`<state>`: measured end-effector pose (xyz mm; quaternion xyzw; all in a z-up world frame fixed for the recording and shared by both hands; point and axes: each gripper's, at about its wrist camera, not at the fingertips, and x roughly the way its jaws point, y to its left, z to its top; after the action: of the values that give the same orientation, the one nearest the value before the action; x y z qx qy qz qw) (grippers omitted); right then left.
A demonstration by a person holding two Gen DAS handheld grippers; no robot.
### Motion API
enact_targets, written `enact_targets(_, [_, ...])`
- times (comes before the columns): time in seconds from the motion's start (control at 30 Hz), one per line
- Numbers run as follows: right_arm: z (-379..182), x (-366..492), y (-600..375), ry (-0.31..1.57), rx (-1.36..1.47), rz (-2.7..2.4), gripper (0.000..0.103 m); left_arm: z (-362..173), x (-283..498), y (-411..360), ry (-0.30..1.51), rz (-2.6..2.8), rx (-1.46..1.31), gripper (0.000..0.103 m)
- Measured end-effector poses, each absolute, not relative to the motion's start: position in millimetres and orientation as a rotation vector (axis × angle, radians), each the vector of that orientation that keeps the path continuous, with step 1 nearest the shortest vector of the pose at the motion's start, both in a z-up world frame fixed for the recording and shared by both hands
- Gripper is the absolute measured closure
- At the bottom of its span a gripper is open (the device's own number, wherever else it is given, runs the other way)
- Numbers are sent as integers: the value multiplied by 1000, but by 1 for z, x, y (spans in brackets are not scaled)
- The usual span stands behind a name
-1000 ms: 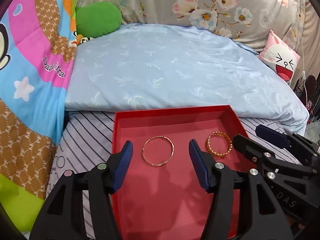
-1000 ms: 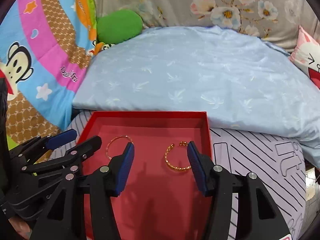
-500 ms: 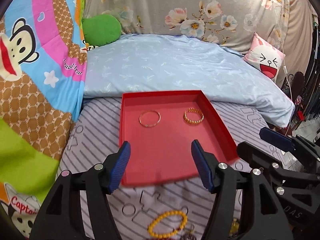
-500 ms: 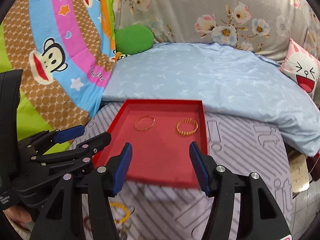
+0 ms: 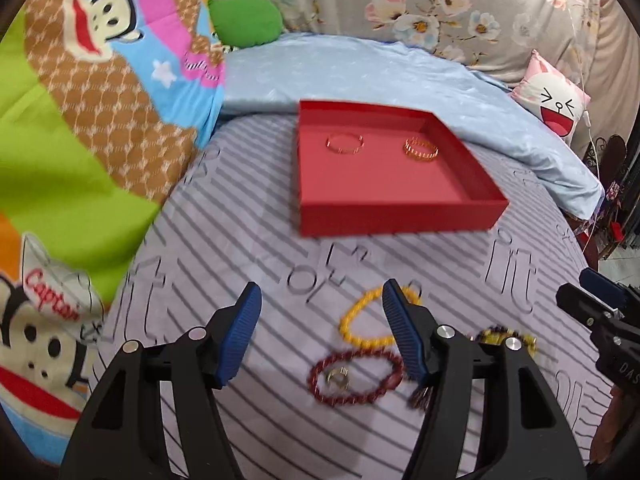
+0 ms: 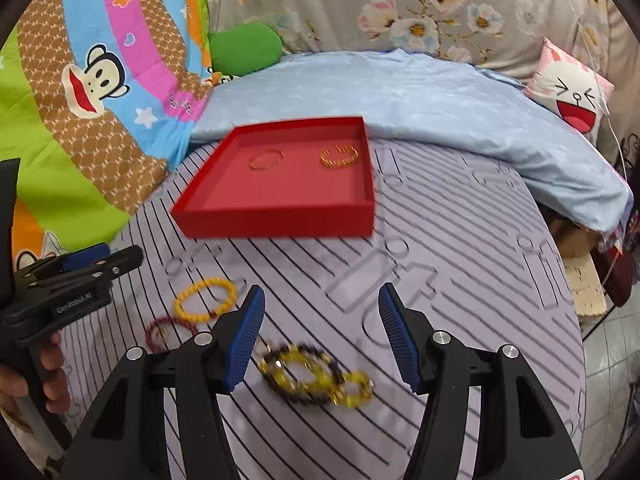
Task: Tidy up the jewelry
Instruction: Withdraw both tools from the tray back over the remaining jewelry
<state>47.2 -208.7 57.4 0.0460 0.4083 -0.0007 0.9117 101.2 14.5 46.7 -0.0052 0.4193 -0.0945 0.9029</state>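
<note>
A red tray (image 5: 400, 212) (image 6: 276, 216) lies on the striped sheet and holds a thin gold bangle (image 5: 345, 143) (image 6: 266, 158) and a chunky gold bracelet (image 5: 420, 150) (image 6: 339, 156). Nearer me lie a yellow bead bracelet (image 5: 356, 320) (image 6: 205, 299), a dark red bead bracelet (image 5: 356, 376) (image 6: 160, 330) with a small gold ring (image 5: 338, 376) inside it, and a yellow-and-dark bead bracelet (image 5: 504, 338) (image 6: 316, 376). My left gripper (image 5: 322, 334) is open and empty above the yellow and red bracelets. My right gripper (image 6: 322, 336) is open and empty above the yellow-and-dark bracelet.
A light blue duvet (image 5: 360, 72) lies behind the tray. A cartoon monkey blanket (image 5: 100, 100) covers the left side. A green cushion (image 5: 246, 20) and a pink-eared face pillow (image 5: 556, 100) sit at the back. The bed's edge drops off at the right (image 6: 592, 320).
Both grippers have pulled back from the tray toward the near part of the bed. The loose bead bracelets have come into view beneath them. Both stay open.
</note>
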Motion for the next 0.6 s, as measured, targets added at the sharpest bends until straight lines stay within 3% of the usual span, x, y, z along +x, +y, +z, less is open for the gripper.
enact_targets(0.6, [4,17,-202,941,102,-18,45,-4,59,33,919,-132,-85,43])
